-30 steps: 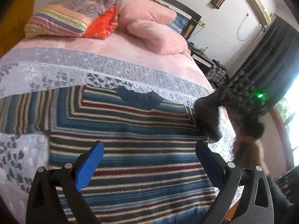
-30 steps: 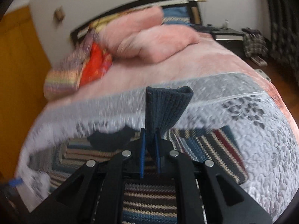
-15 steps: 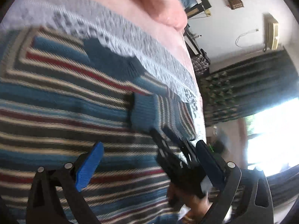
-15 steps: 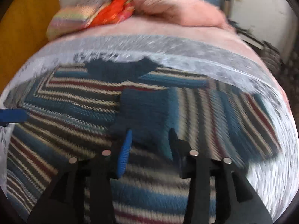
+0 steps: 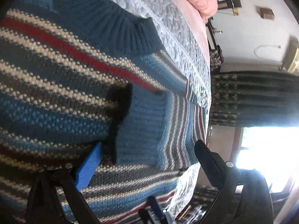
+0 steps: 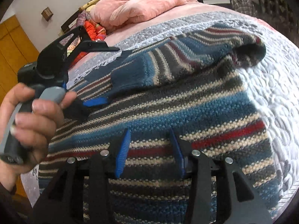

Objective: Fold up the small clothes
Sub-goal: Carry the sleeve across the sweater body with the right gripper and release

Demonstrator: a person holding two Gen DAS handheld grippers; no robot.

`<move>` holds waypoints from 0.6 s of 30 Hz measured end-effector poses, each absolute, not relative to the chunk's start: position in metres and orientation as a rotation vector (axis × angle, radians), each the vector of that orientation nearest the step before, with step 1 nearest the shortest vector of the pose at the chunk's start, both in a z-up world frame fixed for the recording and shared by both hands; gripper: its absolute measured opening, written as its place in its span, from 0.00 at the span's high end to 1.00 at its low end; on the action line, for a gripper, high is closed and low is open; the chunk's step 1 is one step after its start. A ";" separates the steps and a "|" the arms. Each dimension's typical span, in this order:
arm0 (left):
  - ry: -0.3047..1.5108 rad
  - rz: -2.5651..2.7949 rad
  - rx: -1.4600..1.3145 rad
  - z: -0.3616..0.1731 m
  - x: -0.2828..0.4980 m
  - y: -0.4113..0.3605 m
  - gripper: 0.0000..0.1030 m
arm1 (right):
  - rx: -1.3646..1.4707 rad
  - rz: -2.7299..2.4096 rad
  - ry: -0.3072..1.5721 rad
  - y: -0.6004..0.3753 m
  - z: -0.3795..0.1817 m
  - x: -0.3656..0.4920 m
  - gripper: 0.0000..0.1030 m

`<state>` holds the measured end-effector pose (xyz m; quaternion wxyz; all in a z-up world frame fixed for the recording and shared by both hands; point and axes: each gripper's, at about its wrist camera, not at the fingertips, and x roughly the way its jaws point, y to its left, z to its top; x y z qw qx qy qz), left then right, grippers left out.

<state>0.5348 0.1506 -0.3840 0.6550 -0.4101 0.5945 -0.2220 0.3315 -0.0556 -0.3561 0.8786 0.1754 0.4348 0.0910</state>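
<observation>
A striped knit sweater (image 6: 186, 112) in blue, grey, cream and red lies flat on the bed. Its right sleeve (image 6: 186, 56) is folded across the chest, and the blue cuff (image 5: 142, 121) rests on the body below the collar (image 5: 104, 22). My left gripper (image 5: 149, 160) is open wide. One blue pad (image 5: 89, 166) lies at the cuff's edge, the other finger off to the side. In the right wrist view a hand (image 6: 28, 123) holds that left gripper (image 6: 111, 74). My right gripper (image 6: 150, 149) hovers open over the sweater's lower body, holding nothing.
A grey quilted bedspread (image 6: 271, 65) covers the bed beneath the sweater. Pink pillows (image 6: 134, 9) and a folded colourful quilt (image 6: 93, 29) lie at the head. A dark curtain (image 5: 252, 97) and bright window (image 5: 267, 158) stand beyond the bed's side edge.
The right gripper carried the sleeve cuff over the sweater's body, let it go and drew back toward the hem. The left gripper moved in close to the laid cuff.
</observation>
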 end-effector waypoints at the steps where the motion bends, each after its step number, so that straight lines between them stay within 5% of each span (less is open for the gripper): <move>1: 1.352 -0.495 -0.919 -0.384 0.535 0.150 0.32 | 0.370 0.197 0.898 -0.054 -0.354 0.331 0.57; 2: 1.372 -0.480 -0.897 -0.384 0.536 0.151 0.72 | 0.374 0.205 0.891 -0.054 -0.354 0.330 0.57; 3: 1.399 -0.466 -0.890 -0.389 0.538 0.151 0.88 | 0.377 0.207 0.889 -0.054 -0.355 0.329 0.57; 10: 1.382 -0.489 -0.814 -0.365 0.542 0.145 0.93 | 0.391 0.208 0.886 -0.056 -0.356 0.329 0.57; 18: 1.199 -0.592 -0.666 -0.231 0.562 0.164 0.94 | 0.390 0.213 0.877 -0.054 -0.356 0.328 0.57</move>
